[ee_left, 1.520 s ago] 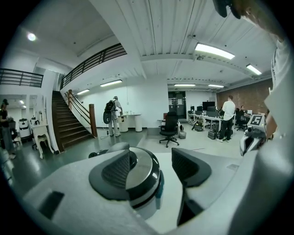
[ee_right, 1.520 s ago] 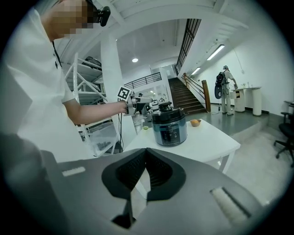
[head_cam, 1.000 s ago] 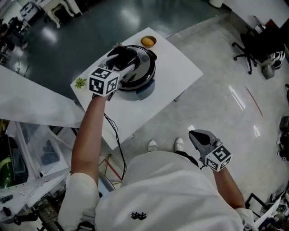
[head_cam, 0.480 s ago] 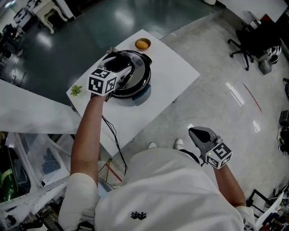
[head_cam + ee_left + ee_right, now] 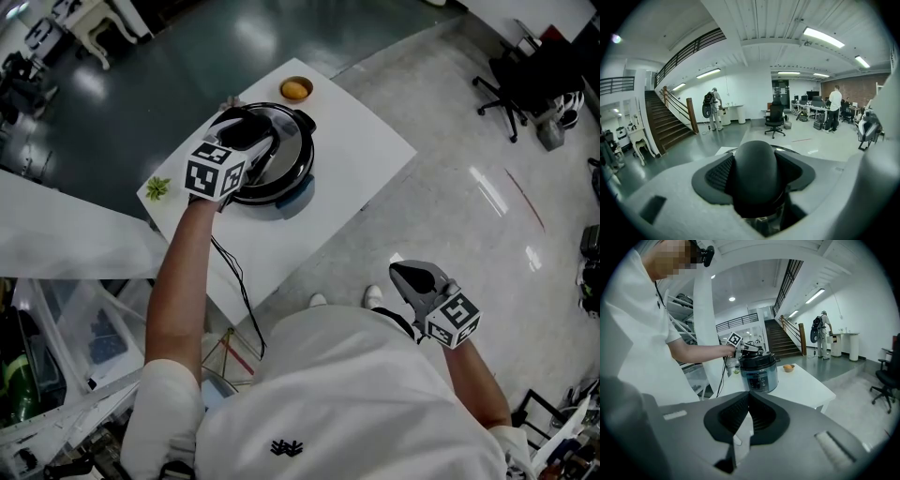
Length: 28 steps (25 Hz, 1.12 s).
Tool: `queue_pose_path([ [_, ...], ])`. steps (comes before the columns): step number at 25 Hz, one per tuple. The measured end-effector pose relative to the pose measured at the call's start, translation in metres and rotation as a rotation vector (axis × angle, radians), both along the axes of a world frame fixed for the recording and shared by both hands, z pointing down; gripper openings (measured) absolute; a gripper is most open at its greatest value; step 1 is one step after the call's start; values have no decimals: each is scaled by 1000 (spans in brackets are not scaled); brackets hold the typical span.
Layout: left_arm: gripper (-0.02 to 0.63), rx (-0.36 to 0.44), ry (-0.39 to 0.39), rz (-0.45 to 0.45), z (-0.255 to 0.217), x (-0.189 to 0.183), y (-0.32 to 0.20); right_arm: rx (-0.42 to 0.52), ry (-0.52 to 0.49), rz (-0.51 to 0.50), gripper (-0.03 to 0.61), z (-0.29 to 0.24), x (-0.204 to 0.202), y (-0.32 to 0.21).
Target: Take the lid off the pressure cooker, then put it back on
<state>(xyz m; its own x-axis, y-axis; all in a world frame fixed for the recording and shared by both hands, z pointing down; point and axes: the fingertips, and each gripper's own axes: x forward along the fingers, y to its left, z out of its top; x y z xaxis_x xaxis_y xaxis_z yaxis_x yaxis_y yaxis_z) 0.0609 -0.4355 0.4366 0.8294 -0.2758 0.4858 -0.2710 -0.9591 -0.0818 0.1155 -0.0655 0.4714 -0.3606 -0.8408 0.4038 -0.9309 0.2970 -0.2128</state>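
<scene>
The left gripper [image 5: 247, 133] reaches over the top of the pressure cooker [image 5: 292, 192], which stands near the far end of the white desk [image 5: 361, 141] with its lid [image 5: 292, 150] on. The jaws have just been closing and now sit round the black lid knob [image 5: 755, 173], the ribbed pads seemingly against its sides. To do this step well, the grip should probably be squared on the knob and firm, the lid turned to unlock before any lift, then raised straight up so the rim clears. The right gripper [image 5: 749, 394] hangs well away from the cooker, jaws closed on nothing, so nothing steadies the body; it may twist with the lid. Just beyond the cooker sits a small bowl with an orange thing [image 5: 295, 89], to its left a green sprig [image 5: 157, 187], and a cable [image 5: 234, 272] trails off the near desk edge; none blocks the lift.
</scene>
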Motion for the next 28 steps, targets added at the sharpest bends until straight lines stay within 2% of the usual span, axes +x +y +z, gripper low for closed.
queue_pose_path([
  [11,282,-5,14,-9,0,-1,-2,-15,-4,-3,14,6,2,3],
  [15,282,-5,30,-26,-8,-3,-6,-15,-4,-5,14,4,5,4],
  [19,282,24,4,-7,-12,0,-3,-14,-2,-6,14,1,10,4],
  [28,282,15,33,-21,-36,-4,6,1,-10,-27,14,-2,21,9],
])
